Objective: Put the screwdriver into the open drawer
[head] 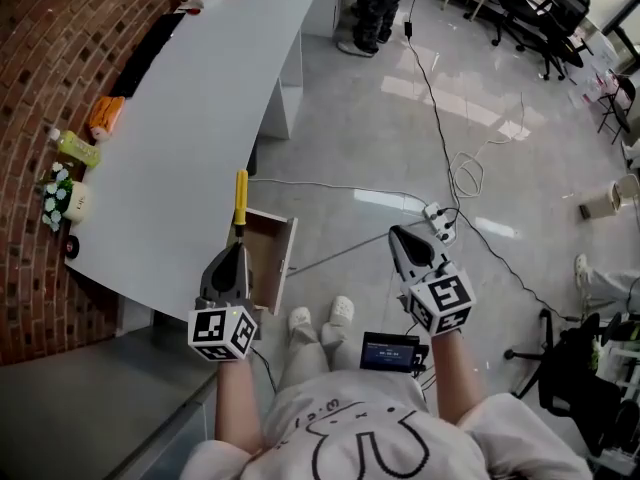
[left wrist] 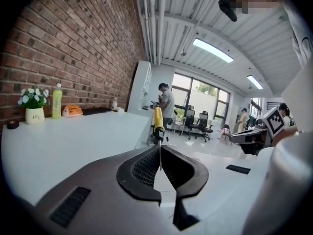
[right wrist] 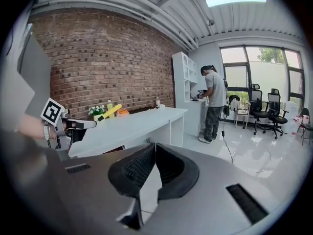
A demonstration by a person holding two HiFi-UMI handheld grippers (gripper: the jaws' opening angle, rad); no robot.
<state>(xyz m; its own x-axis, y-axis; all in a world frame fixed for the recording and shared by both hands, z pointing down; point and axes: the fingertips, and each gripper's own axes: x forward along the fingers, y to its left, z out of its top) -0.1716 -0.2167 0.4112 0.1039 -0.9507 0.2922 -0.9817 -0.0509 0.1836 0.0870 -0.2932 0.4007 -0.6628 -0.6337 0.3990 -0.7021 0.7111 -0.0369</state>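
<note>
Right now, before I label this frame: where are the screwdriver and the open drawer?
screwdriver (head: 241,193): head view, on its yellow handle.
open drawer (head: 268,260): head view, on its bare brown inside.

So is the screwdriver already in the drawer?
No, the left tongs hold the screwdriver by its shaft, outside the drawer.

"Life" on white flower pot (left wrist: 34,116)

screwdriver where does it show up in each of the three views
Head view: screwdriver left of centre, its yellow handle sticking out of the left gripper, next to the open drawer.
Left gripper view: centre, rising from the shut jaws.
Right gripper view: left of centre, handle tilted in front of the brick wall.
Shared landmark: the white table.
</note>
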